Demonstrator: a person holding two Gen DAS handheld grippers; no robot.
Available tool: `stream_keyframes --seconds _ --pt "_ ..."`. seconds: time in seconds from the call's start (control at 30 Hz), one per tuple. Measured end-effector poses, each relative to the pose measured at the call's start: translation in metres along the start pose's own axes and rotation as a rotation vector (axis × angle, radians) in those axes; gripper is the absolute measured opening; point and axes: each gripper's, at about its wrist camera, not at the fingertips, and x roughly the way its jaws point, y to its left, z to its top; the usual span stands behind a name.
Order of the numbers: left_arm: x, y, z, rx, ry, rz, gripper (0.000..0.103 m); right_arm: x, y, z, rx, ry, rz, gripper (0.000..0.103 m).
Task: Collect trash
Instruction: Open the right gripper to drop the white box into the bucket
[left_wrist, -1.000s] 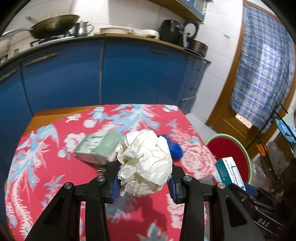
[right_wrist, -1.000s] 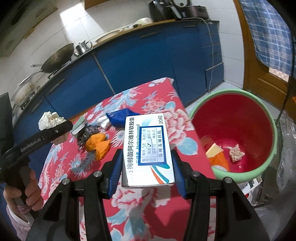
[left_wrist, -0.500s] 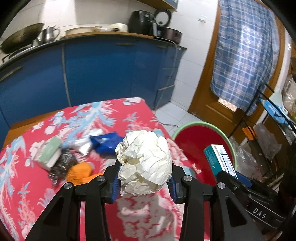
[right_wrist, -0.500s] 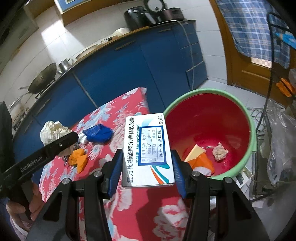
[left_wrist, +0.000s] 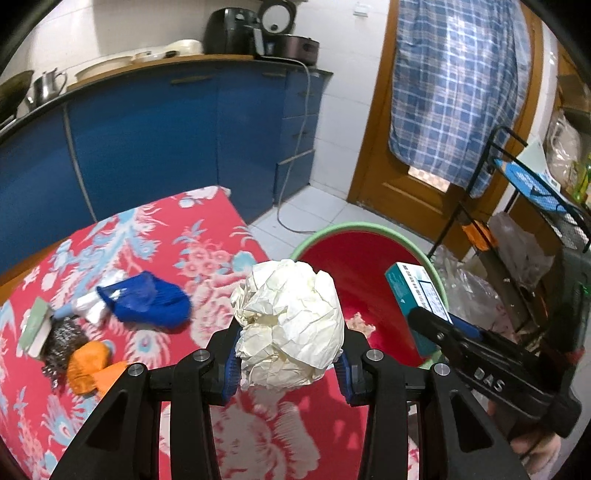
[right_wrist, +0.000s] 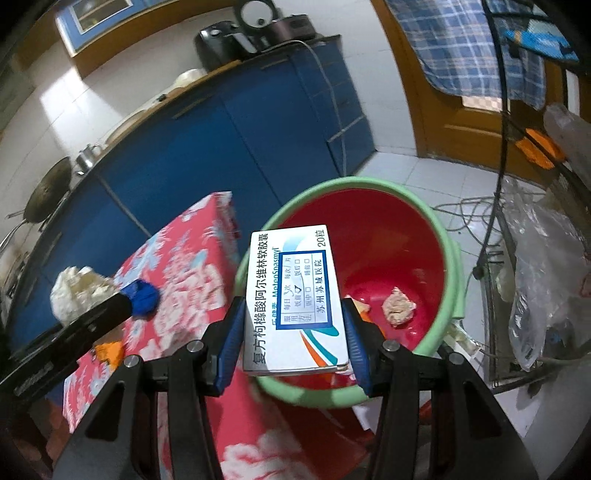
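Note:
My left gripper (left_wrist: 286, 363) is shut on a crumpled ball of white paper (left_wrist: 290, 325), held over the right end of the red flowered table (left_wrist: 155, 236). My right gripper (right_wrist: 293, 347) is shut on a white and teal medicine box (right_wrist: 295, 306), which hangs over the near rim of a red bucket with a green rim (right_wrist: 454, 266). In the left wrist view the same box (left_wrist: 417, 295) and the bucket (left_wrist: 354, 251) show at the right. Inside the bucket lie a crumpled wad (right_wrist: 399, 306) and orange scraps.
On the table lie a blue cloth (left_wrist: 147, 301), an orange peel (left_wrist: 90, 365), a steel scourer (left_wrist: 61, 345) and a green sponge (left_wrist: 35, 325). Blue cabinets (left_wrist: 166, 140) stand behind it. A wire rack with plastic bags (right_wrist: 535, 280) and cables crowds the floor right of the bucket.
Both grippers have swung to the right, from over the table toward the bucket, each keeping its load. The box now hangs over the bucket's rim; the paper ball is near the table's right end.

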Motion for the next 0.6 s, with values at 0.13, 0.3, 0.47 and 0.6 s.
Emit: stream_keyframes --seconds 0.13,0.3,0.47,0.6 --pt "0.01 -0.01 0.001 0.018 0.016 -0.008 0.042 0.008 -0.016 0.003 0.028 0.004 -0.019 0.054" --pt "0.022 -0.022 0.002 0.039 0.042 -0.013 0.042 0.018 -0.031 0.006 0.062 0.01 -0.028 0.055" --pt "0.035 -0.032 0.0 0.06 0.068 -0.018 0.043 0.02 -0.045 0.005 0.102 0.009 -0.031 0.06" --pt "0.044 -0.041 -0.001 0.076 0.087 -0.023 0.043 0.016 -0.054 0.004 0.125 -0.008 -0.033 0.06"
